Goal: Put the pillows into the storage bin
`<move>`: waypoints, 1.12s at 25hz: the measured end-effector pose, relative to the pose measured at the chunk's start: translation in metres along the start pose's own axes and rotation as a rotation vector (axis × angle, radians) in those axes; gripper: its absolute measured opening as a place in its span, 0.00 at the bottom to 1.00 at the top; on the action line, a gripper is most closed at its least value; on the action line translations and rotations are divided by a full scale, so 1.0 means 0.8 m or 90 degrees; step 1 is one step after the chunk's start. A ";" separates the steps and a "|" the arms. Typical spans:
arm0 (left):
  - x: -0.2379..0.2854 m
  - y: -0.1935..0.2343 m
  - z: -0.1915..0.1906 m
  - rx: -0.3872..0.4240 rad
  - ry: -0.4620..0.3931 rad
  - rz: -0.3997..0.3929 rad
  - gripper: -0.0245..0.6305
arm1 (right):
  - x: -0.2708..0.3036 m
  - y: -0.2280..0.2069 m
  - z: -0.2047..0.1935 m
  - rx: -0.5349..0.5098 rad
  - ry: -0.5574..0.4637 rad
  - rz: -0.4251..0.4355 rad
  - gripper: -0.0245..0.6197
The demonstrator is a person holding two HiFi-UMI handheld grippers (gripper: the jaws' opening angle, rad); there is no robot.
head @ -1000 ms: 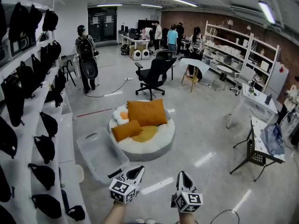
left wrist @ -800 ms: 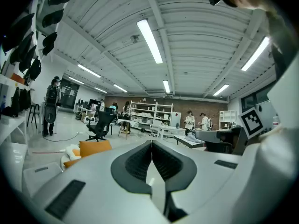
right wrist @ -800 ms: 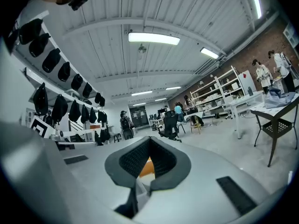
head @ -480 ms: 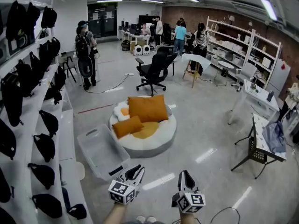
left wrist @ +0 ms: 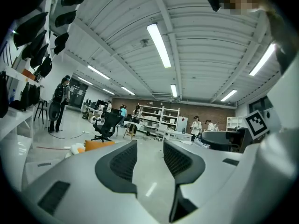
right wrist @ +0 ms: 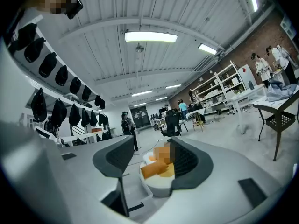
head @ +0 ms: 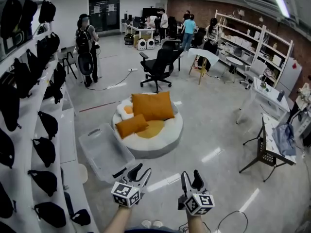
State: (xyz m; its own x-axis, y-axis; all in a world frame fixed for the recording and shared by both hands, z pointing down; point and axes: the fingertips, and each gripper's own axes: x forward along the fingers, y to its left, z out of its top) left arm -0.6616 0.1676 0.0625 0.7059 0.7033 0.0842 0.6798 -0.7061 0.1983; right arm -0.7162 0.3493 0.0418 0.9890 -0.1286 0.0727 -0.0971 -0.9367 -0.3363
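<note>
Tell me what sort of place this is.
Probably an open-plan lab or workshop rather than a home: white storage shelving along a brick wall, a black office chair on a bare floor, and rows of black bags hung on the left wall.

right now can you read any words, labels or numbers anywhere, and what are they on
No words or numbers can be read.
Left marker cube and right marker cube: black and white square patterns, no letters.
Sheets on the far doors: too small to read.
</note>
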 end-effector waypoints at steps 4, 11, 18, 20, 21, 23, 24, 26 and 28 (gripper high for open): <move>0.009 0.010 0.015 0.013 -0.018 -0.009 0.30 | 0.017 0.005 0.011 -0.006 -0.016 0.002 0.39; -0.001 0.044 0.022 0.026 -0.029 -0.008 0.30 | 0.029 0.017 0.002 -0.014 -0.031 -0.009 0.39; -0.005 0.065 0.015 0.018 -0.024 -0.002 0.30 | 0.043 0.028 0.002 -0.016 -0.037 -0.003 0.39; 0.000 0.071 0.015 0.015 -0.022 0.003 0.30 | 0.048 0.031 0.007 -0.023 -0.037 -0.001 0.39; 0.002 0.074 0.016 0.012 -0.023 0.005 0.30 | 0.051 0.031 0.008 -0.027 -0.035 0.000 0.39; 0.010 0.080 0.019 0.008 -0.025 0.007 0.30 | 0.059 0.032 0.010 -0.032 -0.034 0.005 0.39; 0.015 0.083 0.021 0.007 -0.026 0.007 0.30 | 0.064 0.031 0.010 -0.033 -0.033 0.006 0.39; 0.027 0.088 0.025 0.009 -0.030 0.008 0.30 | 0.075 0.027 0.013 -0.033 -0.034 0.008 0.39; 0.041 0.094 0.028 0.016 -0.032 0.010 0.30 | 0.089 0.019 0.018 -0.027 -0.040 0.012 0.39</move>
State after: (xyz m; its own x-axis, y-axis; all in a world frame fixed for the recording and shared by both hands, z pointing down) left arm -0.5827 0.1359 0.0584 0.7251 0.6876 0.0378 0.6729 -0.7191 0.1734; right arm -0.6454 0.3306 0.0283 0.9919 -0.1267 0.0067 -0.1190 -0.9476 -0.2964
